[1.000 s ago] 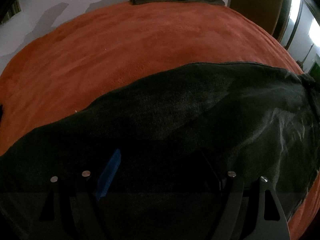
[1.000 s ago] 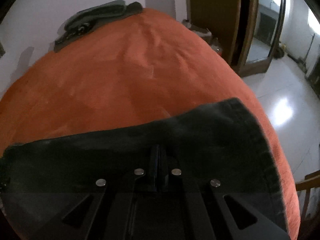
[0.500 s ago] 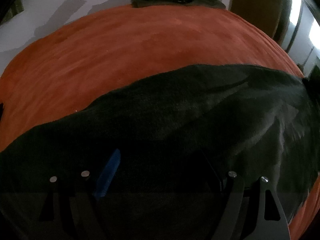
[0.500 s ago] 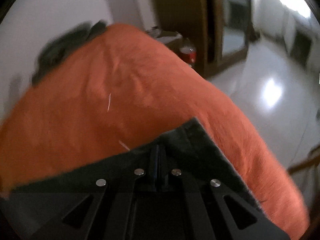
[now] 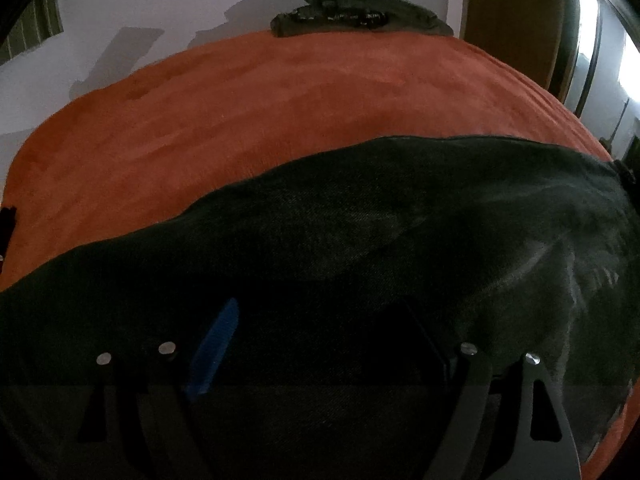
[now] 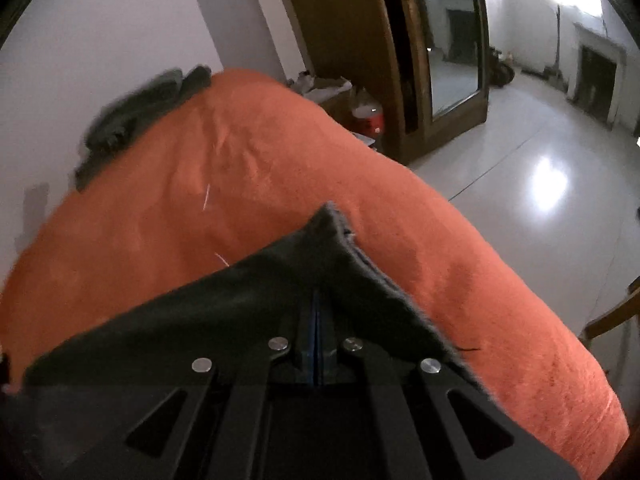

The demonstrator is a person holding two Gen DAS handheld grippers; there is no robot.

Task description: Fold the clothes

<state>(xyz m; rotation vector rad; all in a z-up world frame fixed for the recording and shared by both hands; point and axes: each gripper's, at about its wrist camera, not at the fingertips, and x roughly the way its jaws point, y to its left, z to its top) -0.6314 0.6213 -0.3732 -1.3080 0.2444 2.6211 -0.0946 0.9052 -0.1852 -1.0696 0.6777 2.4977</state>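
the dark charcoal denim garment (image 5: 380, 240) lies spread across the near half of the bed with the orange plush blanket (image 5: 248, 120), its long edge running from left to right in the left wrist view. the left tongs (image 5: 320, 344) stand released and wide over the cloth, one blue pad (image 5: 214, 348) visible on the left finger; nothing is pressed between them, and this view differs only slightly from the one a second ago. the right tongs (image 6: 316, 328) are clenched on a corner of the same dark garment (image 6: 248, 304). the notable change is on that side: a second ago the corner lay flat and broad before the right tongs, whereas now it rises in a peaked, tented fold off the blanket, and the view has swung toward the wooden wardrobe with a mirror door (image 6: 432, 40) and the pale tiled floor (image 6: 540, 160). judgement: the right-hand corner is being lifted and carried to begin a fold, while the left side is not yet secured. the fold is at an early stage. risk noted: with one corner gripped alone, the cloth may drag or skew across the plush surface rather than fold cleanly. a second heap of dark olive clothing (image 5: 356, 12) sits at the far edge of the bed against the white wall, well apart from the work.
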